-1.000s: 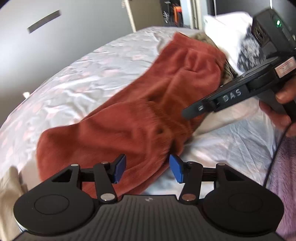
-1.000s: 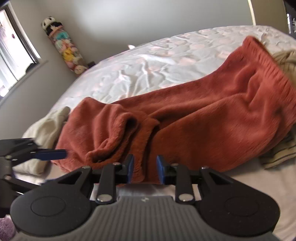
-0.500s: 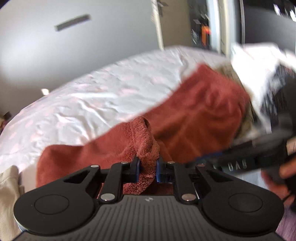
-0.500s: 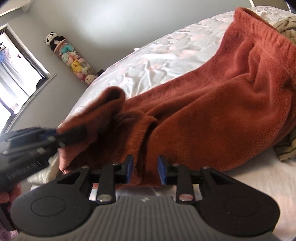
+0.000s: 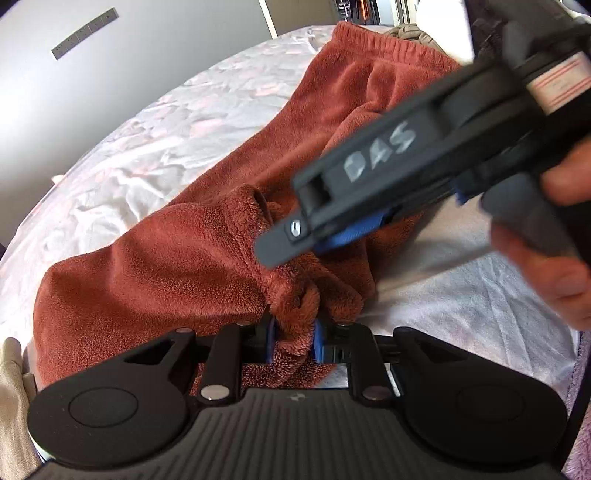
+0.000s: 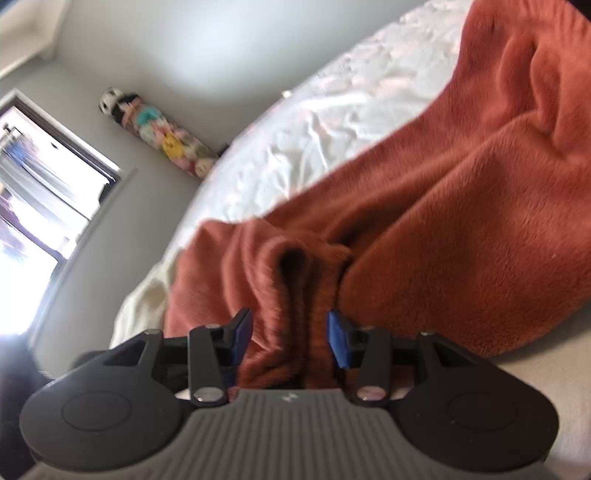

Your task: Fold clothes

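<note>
A rust-red fleece garment point(image 5: 166, 266) lies stretched across the bed, its ribbed waistband at the far end. My left gripper point(image 5: 293, 339) is shut on a bunched fold of this fleece near the bed's front edge. In the left wrist view my right gripper point(image 5: 291, 240) comes in from the right, blurred, its tip just above that same bunch. In the right wrist view the right gripper point(image 6: 291, 336) is open, with upright folds of the fleece garment point(image 6: 461, 221) standing between its blue pads point(image 6: 338, 339).
The bed sheet point(image 5: 147, 147) is white with faint pink print. A cream cloth point(image 5: 11, 398) lies at the left edge. More clothes point(image 5: 410, 31) are piled beyond the waistband. A hand point(image 5: 554, 266) holds the right gripper. A plush toy stack point(image 6: 159, 129) leans on the wall by a window point(image 6: 37, 192).
My left gripper shut on the fleece and holds a bunch of it. My right gripper's jaws widened around the folds, and it moved in close to the left gripper.
</note>
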`<state>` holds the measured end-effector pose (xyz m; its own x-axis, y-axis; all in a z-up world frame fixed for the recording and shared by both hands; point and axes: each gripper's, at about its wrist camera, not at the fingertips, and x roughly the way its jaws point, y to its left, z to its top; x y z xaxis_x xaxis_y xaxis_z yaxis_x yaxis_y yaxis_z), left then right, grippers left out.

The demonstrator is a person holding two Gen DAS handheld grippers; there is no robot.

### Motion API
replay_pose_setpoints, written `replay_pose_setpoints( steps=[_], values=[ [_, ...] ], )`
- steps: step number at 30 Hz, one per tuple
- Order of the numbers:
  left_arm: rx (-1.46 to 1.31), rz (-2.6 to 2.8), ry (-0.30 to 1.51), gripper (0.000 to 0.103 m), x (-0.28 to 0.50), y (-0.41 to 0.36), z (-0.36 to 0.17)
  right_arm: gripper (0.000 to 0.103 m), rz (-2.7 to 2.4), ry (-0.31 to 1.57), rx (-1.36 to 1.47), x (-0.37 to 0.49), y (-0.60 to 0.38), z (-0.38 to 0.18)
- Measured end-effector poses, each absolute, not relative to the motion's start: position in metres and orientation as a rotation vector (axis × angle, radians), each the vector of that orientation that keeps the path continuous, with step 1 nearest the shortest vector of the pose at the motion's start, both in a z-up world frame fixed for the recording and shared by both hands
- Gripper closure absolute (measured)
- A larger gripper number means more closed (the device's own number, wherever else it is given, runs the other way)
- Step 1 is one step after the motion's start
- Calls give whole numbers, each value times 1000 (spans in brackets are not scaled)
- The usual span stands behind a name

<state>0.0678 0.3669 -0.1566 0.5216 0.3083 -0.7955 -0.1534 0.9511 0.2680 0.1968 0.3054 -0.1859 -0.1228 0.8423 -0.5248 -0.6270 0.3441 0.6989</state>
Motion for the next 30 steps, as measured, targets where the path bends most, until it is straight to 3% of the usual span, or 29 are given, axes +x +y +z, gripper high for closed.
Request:
replay_pose_setpoints(
  steps=[11,13,15,19,23,30],
  values=[
    [98,310,991,82,67,379,-153,39,1307,1210,268,203,343,-217],
    [79,318,995,81,64,382,-151,47,1318,1176,242,199,347,-215],
    [62,327,1001,80,62,385,-150,62,1350,1135,202,191,350,-208],
    [58,343,1010,80,60,383,-149,61,1360,1119,174,184,353,-208],
    [72,355,997,80,54,378,-137,74,1336,1143,245,185,351,-206],
    [96,442,970,75,-4,385,-108,76,1403,964,137,156,359,-129]
  ],
)
